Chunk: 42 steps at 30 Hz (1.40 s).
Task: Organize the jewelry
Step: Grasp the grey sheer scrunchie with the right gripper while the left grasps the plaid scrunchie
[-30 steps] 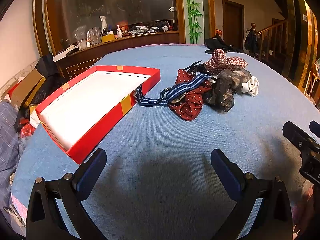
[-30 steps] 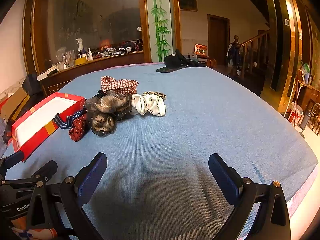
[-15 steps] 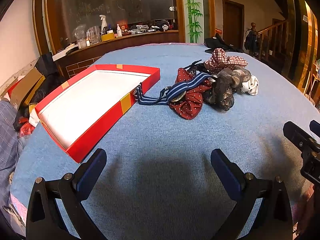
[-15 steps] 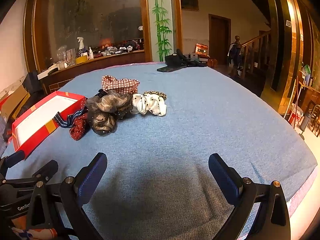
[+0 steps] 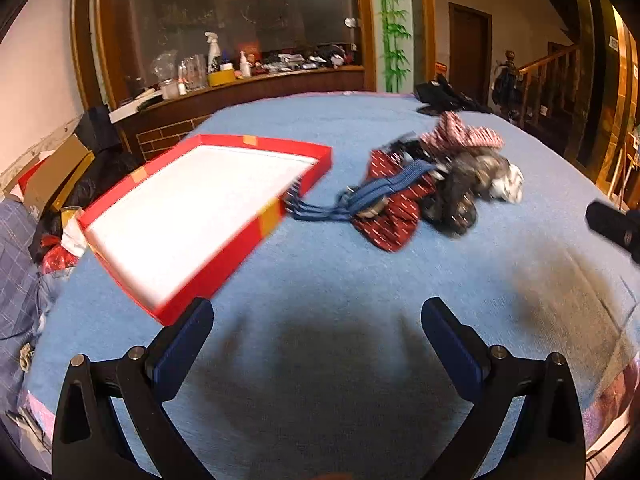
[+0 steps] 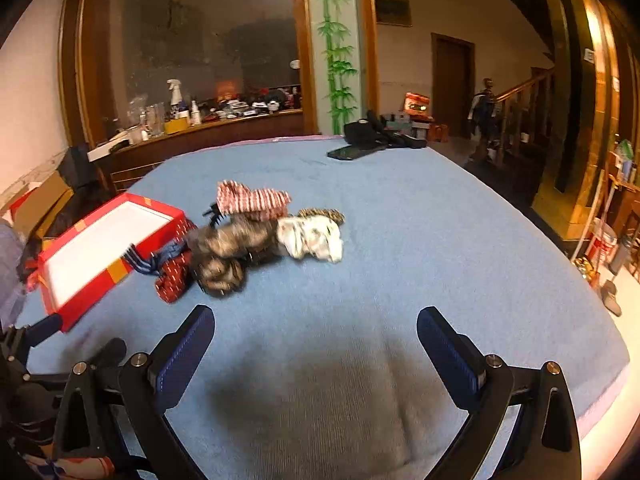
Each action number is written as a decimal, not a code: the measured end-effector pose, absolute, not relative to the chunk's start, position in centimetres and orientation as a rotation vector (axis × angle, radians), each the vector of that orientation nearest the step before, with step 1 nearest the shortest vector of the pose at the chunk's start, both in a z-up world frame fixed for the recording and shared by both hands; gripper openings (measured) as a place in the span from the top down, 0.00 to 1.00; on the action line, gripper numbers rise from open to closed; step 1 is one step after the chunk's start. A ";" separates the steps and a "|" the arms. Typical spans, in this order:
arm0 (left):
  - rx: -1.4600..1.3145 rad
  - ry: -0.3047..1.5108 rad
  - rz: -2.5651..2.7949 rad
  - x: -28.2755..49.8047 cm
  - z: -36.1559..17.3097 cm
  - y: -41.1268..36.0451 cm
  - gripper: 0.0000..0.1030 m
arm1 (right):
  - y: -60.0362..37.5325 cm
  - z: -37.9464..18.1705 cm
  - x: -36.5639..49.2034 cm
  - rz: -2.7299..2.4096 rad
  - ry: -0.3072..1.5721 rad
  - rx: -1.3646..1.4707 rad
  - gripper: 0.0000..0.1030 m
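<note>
A pile of fabric hair accessories [image 5: 432,184] lies on the blue tablecloth [image 5: 320,272]: a striped blue band [image 5: 360,200], a dark red dotted one [image 5: 396,212], a grey-brown scrunchie [image 6: 224,240], a checked red one [image 6: 252,200] and a white one [image 6: 312,236]. A shallow red box with a white inside [image 5: 200,208] lies left of the pile, empty. My left gripper [image 5: 316,320] is open and empty, well short of the pile. My right gripper [image 6: 316,328] is open and empty, in front of the pile.
A dark bag and a flat black item [image 6: 372,140] lie at the table's far edge. A wooden counter with bottles [image 5: 224,76] stands behind the table. Boxes and clutter [image 5: 44,184] sit off the table's left side. A staircase [image 6: 520,92] is at the right.
Both views have shifted and blurred slightly; both grippers have moved a little toward the pile. Both stay open and empty. Nothing on the table has moved.
</note>
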<state>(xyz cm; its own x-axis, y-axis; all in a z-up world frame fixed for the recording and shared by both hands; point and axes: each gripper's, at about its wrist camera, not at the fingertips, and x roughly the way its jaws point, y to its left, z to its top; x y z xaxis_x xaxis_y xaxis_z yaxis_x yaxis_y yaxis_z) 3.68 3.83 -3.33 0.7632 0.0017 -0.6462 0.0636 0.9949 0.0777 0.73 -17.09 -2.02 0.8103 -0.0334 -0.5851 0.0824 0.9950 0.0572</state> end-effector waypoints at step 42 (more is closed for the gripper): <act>0.006 0.840 -0.218 6.6 -1.7 7.0 0.00 | -19.1 0.4 9.2 0.243 0.720 0.405 0.84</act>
